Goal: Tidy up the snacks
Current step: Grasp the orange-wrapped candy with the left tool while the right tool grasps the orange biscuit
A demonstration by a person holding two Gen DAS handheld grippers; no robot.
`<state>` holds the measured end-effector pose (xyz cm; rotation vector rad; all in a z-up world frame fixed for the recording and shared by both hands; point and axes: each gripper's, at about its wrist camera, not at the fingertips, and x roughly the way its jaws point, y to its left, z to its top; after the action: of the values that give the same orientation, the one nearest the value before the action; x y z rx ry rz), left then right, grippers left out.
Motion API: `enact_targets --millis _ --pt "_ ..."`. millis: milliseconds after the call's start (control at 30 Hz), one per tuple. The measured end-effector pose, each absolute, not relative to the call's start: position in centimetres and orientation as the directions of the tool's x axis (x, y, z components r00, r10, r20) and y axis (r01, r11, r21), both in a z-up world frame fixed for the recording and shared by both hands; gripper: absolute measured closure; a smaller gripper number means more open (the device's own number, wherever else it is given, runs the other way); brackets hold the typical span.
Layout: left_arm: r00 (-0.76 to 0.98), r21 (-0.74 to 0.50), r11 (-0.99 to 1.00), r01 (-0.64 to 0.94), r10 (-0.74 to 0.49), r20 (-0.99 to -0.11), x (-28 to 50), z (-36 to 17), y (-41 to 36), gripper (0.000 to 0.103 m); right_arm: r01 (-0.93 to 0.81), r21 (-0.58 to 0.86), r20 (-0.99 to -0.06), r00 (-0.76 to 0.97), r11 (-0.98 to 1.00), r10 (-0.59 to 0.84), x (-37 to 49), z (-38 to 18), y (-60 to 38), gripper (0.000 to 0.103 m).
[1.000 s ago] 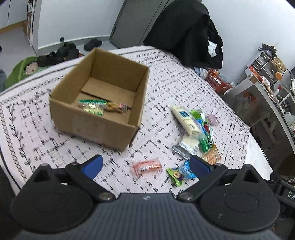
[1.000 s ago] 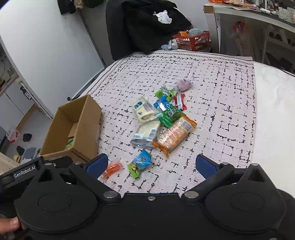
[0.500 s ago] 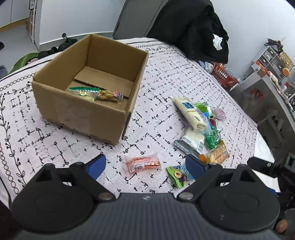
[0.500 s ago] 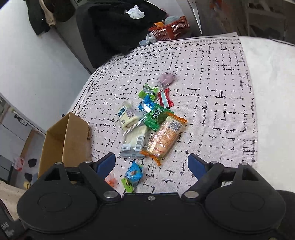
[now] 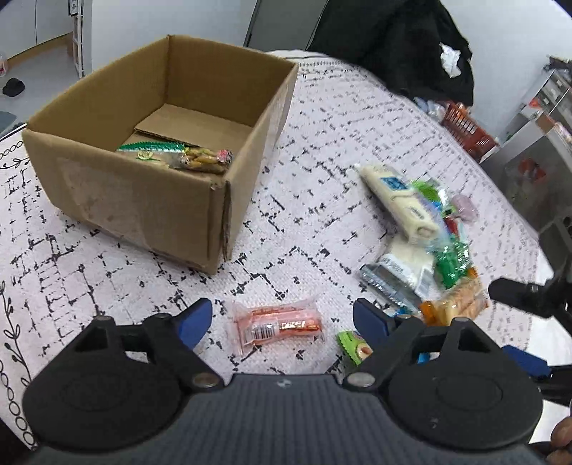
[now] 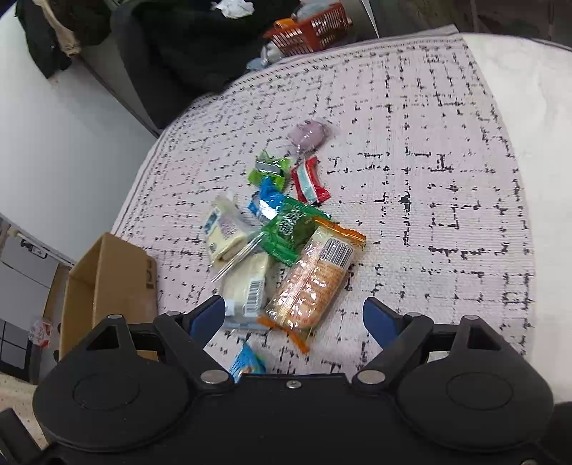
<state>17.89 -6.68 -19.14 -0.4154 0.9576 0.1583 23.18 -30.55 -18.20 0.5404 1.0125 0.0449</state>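
Cardboard box (image 5: 150, 150) stands open on the patterned cloth (image 5: 314, 150), holding two packets: a green one (image 5: 150, 147) and a clear one of brownish snacks (image 5: 202, 161) touching it. One pink-orange packet (image 5: 277, 323) lies on the cloth just in front of the box, between the spread, empty fingers (image 5: 195, 316) of the left gripper (image 5: 282, 318). To its right, a small green-and-blue packet (image 5: 352, 345) lies partly hidden by a finger. Beyond it sits the heap of snacks: two pale cream packs (image 6: 225, 232), one orange cracker pack (image 6: 311, 279), one dark green pouch (image 6: 289, 229), one blue wrapper (image 6: 268, 200), one light green wrapper (image 6: 270, 168), one red-and-white bar (image 6: 309, 182) and one lilac candy (image 6: 309, 136), most overlapping. The right gripper (image 6: 293, 318) hovers over the cracker pack, fingers wide apart and holding nothing. An orange basket (image 6: 311, 25) stands beyond the cloth's far edge.
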Motion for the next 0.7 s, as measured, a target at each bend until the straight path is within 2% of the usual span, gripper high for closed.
enact_targets --millis 233,400,500,533,567,600,700 --pt "0.534 -0.219 0.917 -0.335 -0.007 -0.845 18.9 -20.6 -7.7 0.026 0.242 0.433 -0.818 0.509 0.868 0.267 25.1 -20.3 -30.6 0.02" --pt "0.529 -0.175 0.918 -0.355 0.043 -0.848 19.2 -20.9 -8.1 0.037 0.243 0.427 -0.825 0.499 0.871 0.265 26.0 -21.4 -30.5 0.02" --pt "0.533 -0.177 0.914 -0.365 0.049 -0.845 19.2 -20.9 -8.1 0.04 0.246 0.407 -0.831 0.499 0.88 0.245 26.5 -21.7 -30.3 0.022" --pt "0.534 -0.178 0.914 -0.366 0.05 -0.844 19.2 -20.8 -8.1 0.042 0.244 0.392 -0.835 0.498 0.887 0.233 26.6 -21.8 -30.1 0.024" --pt "0.539 -0.178 0.917 -0.356 0.046 -0.841 19.2 -20.7 -8.2 0.049 0.243 0.381 -0.84 0.495 0.892 0.224 26.7 -21.8 -30.0 0.026" --pt "0.538 -0.167 0.924 -0.344 0.048 -0.841 19.2 -20.5 -8.5 0.05 0.245 0.369 -0.844 0.492 0.897 0.213 26.8 -21.8 -29.9 0.029" --pt "0.534 -0.172 0.922 -0.346 0.043 -0.844 19.1 -20.4 -8.6 0.051 0.255 0.344 -0.852 0.49 0.904 0.186 26.7 -21.7 -30.1 0.056"
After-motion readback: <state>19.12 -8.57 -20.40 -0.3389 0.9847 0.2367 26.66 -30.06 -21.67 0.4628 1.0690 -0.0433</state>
